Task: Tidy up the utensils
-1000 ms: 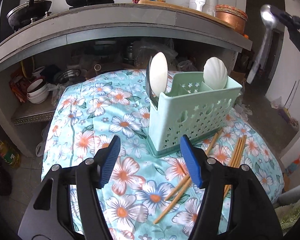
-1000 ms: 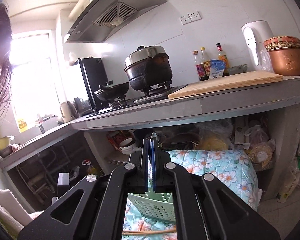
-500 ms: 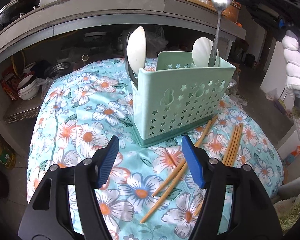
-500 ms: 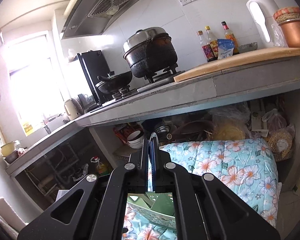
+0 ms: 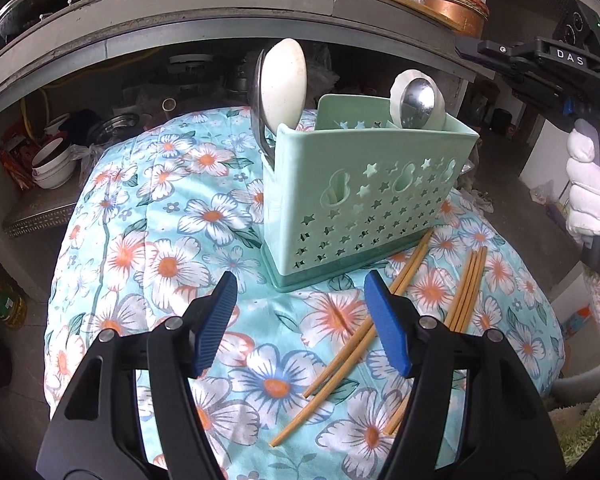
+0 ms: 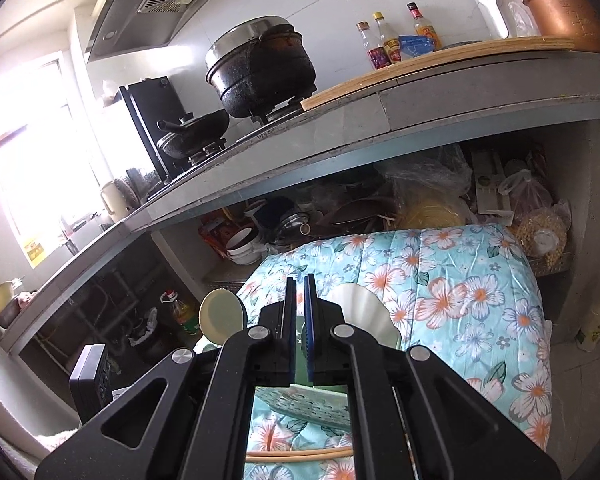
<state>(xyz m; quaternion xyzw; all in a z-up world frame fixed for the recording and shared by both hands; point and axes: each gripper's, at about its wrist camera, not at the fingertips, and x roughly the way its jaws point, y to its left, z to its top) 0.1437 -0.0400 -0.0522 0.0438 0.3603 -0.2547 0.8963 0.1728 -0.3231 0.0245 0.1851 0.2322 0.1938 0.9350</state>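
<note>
A mint-green utensil holder (image 5: pixel 364 200) stands on the flowered cloth (image 5: pixel 160 240). A metal spoon (image 5: pixel 418 102) stands loose in its right compartment, in front of a white shell-shaped spoon (image 5: pixel 398 80). At its left end are a white round spoon (image 5: pixel 284 80) and a metal utensil behind it. Several bamboo chopsticks (image 5: pixel 380 312) lie on the cloth right of the holder. My left gripper (image 5: pixel 299 280) hangs open in front of the holder, holding nothing. My right gripper (image 6: pixel 299 280) hovers above the holder (image 6: pixel 300 404); its jaws are opening, a narrow gap, nothing between.
A grey kitchen counter (image 5: pixel 220 4) overhangs the far side, with pots on top and bowls (image 5: pixel 54 164) and clutter on shelves beneath. A white-gloved hand (image 5: pixel 588 196) holds the right gripper's handle at the right edge. The cloth drops off on every side.
The right gripper lowered the metal spoon into the holder's right compartment and let it go; the pads now stand slightly apart. The left gripper stayed open in about the same place.
</note>
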